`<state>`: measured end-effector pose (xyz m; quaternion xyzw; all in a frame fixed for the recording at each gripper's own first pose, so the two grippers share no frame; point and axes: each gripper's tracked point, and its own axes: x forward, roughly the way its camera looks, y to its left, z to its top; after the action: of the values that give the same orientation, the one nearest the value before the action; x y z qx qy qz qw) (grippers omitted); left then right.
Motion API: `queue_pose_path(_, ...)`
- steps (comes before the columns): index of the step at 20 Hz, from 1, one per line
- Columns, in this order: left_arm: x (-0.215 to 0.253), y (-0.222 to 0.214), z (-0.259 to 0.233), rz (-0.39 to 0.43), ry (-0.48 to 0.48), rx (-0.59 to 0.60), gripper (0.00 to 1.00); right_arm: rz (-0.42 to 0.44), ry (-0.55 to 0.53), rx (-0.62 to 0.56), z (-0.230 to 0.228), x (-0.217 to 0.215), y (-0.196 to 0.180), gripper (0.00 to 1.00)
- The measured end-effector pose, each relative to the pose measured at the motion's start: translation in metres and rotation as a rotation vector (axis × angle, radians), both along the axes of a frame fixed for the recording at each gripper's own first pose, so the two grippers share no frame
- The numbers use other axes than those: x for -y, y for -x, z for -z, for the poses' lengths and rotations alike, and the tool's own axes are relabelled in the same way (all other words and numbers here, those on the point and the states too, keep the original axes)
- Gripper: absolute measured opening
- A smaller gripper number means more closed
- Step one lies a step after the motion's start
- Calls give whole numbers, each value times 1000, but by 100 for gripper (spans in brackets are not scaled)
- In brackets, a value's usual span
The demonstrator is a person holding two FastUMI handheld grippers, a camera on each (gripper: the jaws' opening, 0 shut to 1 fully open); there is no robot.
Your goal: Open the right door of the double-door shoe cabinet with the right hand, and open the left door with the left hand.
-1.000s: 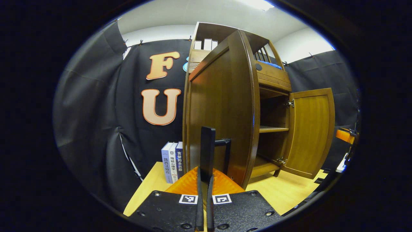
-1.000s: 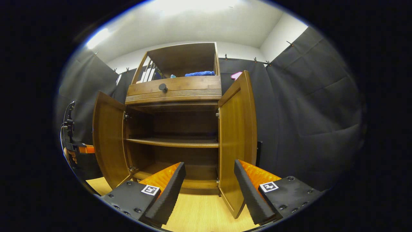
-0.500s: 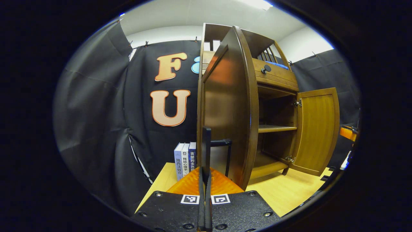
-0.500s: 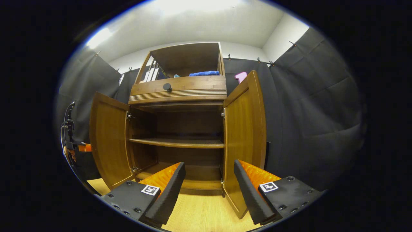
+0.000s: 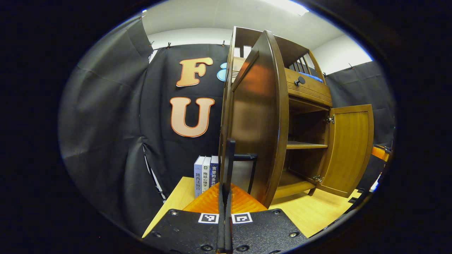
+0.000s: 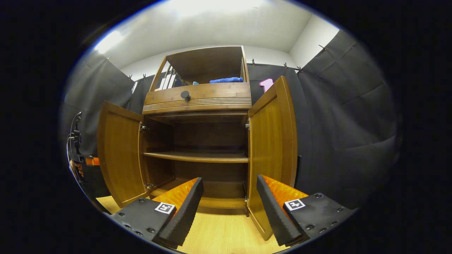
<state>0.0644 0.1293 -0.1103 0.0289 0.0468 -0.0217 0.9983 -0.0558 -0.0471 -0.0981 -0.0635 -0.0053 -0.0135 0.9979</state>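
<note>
a: standing wide open ahead of both grippers, the shoe cabinet (image 6: pixel 197 141) has its left door (image 6: pixel 118 153) swung out ahead-left of the right gripper (image 6: pixel 229 208) and its right door (image 6: pixel 272 148) ahead-right, edge-on to it.

b: and from the left gripper (image 5: pixel 225 211)?

a: the left door's outer face rises just ahead of it. its fingers (image 5: pixel 231 169) look pressed together with a thin black handle (image 5: pixel 247 165) just beyond them; whether they pinch it i cannot tell.

b: the right one?

a: spread wide, holding nothing, fingers either side of open tabletop (image 6: pixel 219 236) in front of the shelves.

b: anything cut off?

a: the other gripper and a hand (image 6: pixel 78 167) sit at the far left rim, mostly hidden behind the left door. books (image 5: pixel 206 174) stand ahead-left of the left gripper, partly behind the door edge.
</note>
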Motion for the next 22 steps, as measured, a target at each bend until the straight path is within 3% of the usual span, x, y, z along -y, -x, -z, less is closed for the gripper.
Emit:
queue_pose_path(11,-4,40,4,-88,68,-35,5,-5,-17,-6,0,9,4,89)
queue_pose_path(13,2,51,2,-87,81,-32,0,-9,-23,1,-3,9,7,89)
queue_pose_path(17,9,73,-13,-93,75,2,1,-23,-18,-4,-3,7,12,89)
queue_pose_path(18,12,77,-17,-93,72,10,13,-25,-15,-4,-5,6,13,89)
queue_pose_path(22,19,92,-28,-121,52,25,24,-35,-15,-2,-7,5,21,89)
